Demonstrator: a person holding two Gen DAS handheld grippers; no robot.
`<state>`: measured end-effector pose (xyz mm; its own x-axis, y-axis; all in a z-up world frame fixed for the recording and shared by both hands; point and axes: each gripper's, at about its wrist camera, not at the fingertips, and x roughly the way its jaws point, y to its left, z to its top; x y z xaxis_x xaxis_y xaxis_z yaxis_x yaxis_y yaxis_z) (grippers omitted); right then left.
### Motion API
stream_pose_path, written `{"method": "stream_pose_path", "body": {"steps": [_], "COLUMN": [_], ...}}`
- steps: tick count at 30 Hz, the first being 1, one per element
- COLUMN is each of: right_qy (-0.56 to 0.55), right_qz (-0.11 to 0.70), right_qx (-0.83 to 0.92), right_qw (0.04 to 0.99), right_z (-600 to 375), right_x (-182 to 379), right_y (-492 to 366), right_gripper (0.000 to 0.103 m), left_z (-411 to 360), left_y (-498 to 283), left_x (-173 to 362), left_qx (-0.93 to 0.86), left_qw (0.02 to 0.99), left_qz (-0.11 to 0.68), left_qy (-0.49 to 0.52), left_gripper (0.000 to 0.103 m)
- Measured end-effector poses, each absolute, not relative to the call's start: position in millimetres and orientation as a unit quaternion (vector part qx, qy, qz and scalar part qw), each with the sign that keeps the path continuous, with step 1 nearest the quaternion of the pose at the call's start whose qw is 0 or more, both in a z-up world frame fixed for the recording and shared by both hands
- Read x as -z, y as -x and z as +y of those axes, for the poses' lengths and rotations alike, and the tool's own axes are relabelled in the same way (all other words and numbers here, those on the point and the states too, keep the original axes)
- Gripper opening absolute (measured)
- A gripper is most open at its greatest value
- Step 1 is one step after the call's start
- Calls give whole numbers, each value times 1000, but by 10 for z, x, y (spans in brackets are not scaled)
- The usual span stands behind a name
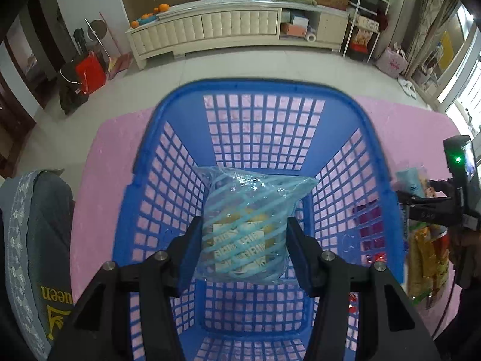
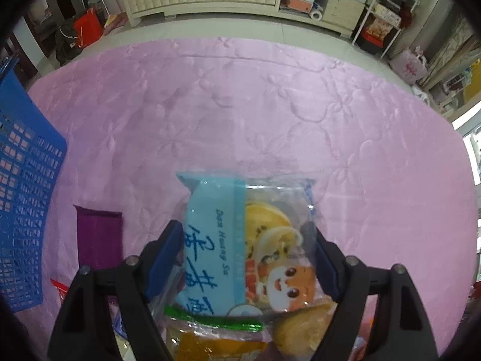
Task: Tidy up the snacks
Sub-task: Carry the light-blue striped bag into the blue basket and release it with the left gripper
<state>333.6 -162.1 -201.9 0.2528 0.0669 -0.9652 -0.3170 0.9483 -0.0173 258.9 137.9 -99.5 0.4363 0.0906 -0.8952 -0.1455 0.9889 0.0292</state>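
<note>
A blue mesh basket [image 1: 387, 162] stands on the pink cloth. A light-blue striped snack bag [image 1: 249, 210] lies inside it on the bottom. My left gripper [image 1: 242, 255] is open above the basket, its fingers on either side of that bag and apart from it. My right gripper [image 2: 246, 261] has its blue pads against both sides of a clear and light-blue egg-yolk pastry bag [image 2: 240, 246], held above other snacks. The right gripper also shows in the left wrist view [image 1: 433, 204], to the right of the basket, with the bag in it.
A purple packet [image 2: 99, 237] lies on the pink cloth [image 2: 270, 105] beside the basket [image 2: 24, 198]. A green-topped yellow snack bag [image 2: 210, 337] and red packets lie below my right gripper. A grey cushion [image 1: 45, 240] sits left of the basket. A white cabinet [image 1: 225, 27] stands across the floor.
</note>
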Motion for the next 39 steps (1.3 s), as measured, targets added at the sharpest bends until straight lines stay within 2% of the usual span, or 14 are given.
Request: {"method": "stream_pose_path", "body": {"steps": [1,3,4,22,27,39], "right_qy": [97,96,95,44,42,57], "right_qz": [599,593,592,542,534,502], "right_qx": [-126,-131,-136,-194,-204,-234], "right_qw": [785,789,789,817,819,830], "right_z": [-1652,-1674,-1676,-1714,-1710,-1349], "right_x": [2022,1992,1975,1393,1282,715], "right_y": [-3367,-3377,-3382,-3052,-2961,-2528], "right_gripper": [83,71,71,70,70,70], "left_z": [1380,1376,1390,1462,1466,1438], "left_y": [-2626,-2658,-2687,-2785,-2712,-2198], "left_x": [1023,983,1012,1103,955,549], "left_qx": [-65,-51,-48,-114,-113,-83], "left_qw": [844,847,845,814,827,858], "left_qz": [532,526,528,555,541,499], "left_qy": [31,51,68,127,100,90], "left_gripper": [52,52,52,55,62,64]}}
